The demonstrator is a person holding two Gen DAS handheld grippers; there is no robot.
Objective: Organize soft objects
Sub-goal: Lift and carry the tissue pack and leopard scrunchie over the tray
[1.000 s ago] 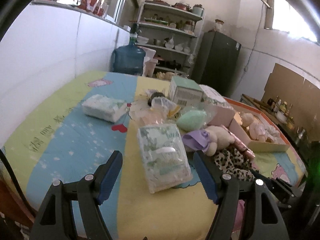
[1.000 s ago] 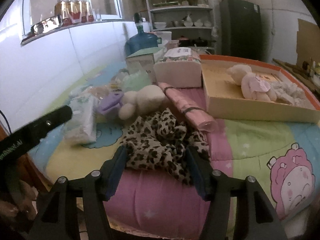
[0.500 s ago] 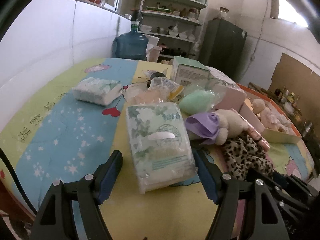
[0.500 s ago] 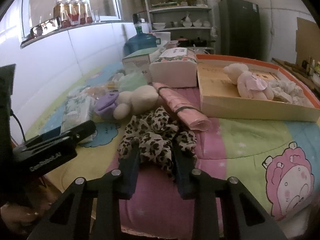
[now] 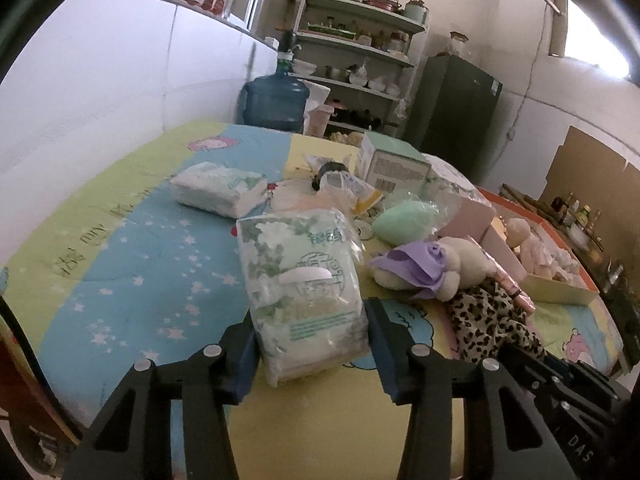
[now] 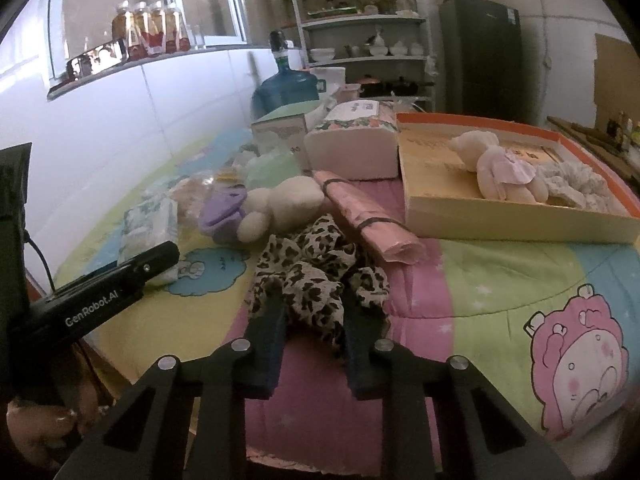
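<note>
My left gripper [image 5: 310, 344] has its jaws closed against both sides of a green-and-white tissue pack [image 5: 304, 292] on the quilt. My right gripper [image 6: 312, 320] is shut on a leopard-print cloth [image 6: 316, 272] at the near edge of the table. A cream plush toy with a purple bow [image 6: 276, 208] lies just beyond the cloth; it also shows in the left wrist view [image 5: 448, 268]. An orange-rimmed cardboard tray [image 6: 500, 224] at the right holds a plush bear in pink [image 6: 496, 172] and a lacy cloth [image 6: 576, 180].
A second tissue pack [image 5: 220, 188], a green sponge in plastic [image 5: 404, 220], a rolled pink bundle [image 6: 368, 220], a floral tissue box [image 6: 352, 148] and a green carton [image 5: 394, 164] crowd the middle. A water jug [image 5: 276, 100] stands behind. The left gripper's body [image 6: 96, 300] lies left of mine.
My left gripper moved forward and closed on the tissue pack. My right gripper closed on the leopard cloth.
</note>
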